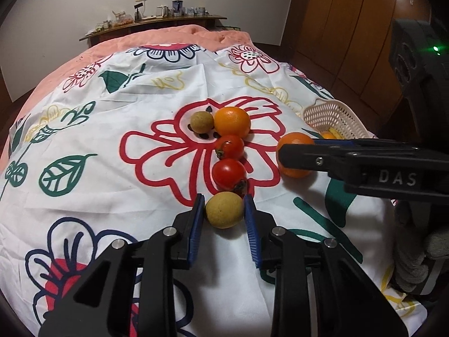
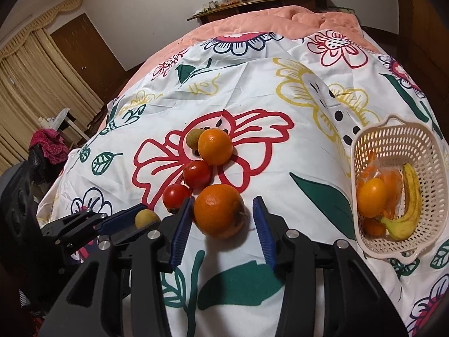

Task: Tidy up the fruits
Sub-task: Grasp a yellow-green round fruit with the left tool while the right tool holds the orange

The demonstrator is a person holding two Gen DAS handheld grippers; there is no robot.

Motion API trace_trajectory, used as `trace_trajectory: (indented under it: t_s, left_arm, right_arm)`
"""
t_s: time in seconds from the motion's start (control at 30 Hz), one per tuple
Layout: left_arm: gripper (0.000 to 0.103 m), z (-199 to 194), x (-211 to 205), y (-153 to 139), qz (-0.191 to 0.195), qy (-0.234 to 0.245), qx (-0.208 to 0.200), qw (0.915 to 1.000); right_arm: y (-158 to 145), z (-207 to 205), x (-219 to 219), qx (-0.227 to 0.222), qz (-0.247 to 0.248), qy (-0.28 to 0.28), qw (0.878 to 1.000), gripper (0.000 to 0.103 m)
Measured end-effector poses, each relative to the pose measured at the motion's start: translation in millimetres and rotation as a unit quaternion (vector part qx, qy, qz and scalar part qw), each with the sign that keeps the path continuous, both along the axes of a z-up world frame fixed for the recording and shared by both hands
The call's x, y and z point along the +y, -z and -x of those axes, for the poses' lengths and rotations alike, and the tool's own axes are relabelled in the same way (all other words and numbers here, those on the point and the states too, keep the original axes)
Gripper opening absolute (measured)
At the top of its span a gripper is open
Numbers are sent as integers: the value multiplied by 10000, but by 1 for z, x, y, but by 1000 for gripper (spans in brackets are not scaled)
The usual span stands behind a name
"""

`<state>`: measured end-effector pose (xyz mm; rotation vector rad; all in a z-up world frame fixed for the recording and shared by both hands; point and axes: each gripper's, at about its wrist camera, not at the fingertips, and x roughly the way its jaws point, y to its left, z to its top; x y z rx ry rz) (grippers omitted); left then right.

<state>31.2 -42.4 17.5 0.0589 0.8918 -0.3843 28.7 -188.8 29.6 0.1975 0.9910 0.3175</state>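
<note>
Left claw [image 1: 224,210] clamped on yellow fruit [image 1: 224,210]; right claw [image 2: 223,219] part-open around orange [image 2: 219,210], pads apart from it; basket [image 2: 373,248] near bed's right edge.

Dim warm indoor light from above; soft short shadows under fruit. Strong fisheye bending, dark vignette at corners. Centre sharp, edges slightly soft. No glare.

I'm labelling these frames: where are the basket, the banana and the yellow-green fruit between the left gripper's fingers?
basket [image 2: 364,241]: right wrist view, near rim.
banana [image 2: 411,193]: right wrist view, mid-length.
yellow-green fruit [image 1: 224,210]: left wrist view, centre of skin.
</note>
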Motion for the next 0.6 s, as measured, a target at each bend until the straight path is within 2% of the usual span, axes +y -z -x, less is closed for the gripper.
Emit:
trace_trajectory:
  t_s: [0.4,0.5,0.6]
  left_arm:
    - [29,1,10,-1,140,-235,-28,9996]
    - [29,1,11,-1,134,-243,-34,9996]
    - [29,2,11,-2,123,-266,-53,9996]
  right_arm:
    - [2,-25,32,170,857,-385,9954,48]
    - [2,-23,35,138,878,-465,9950,40]
    - [1,-20,33,100,788,-464,9958,39]
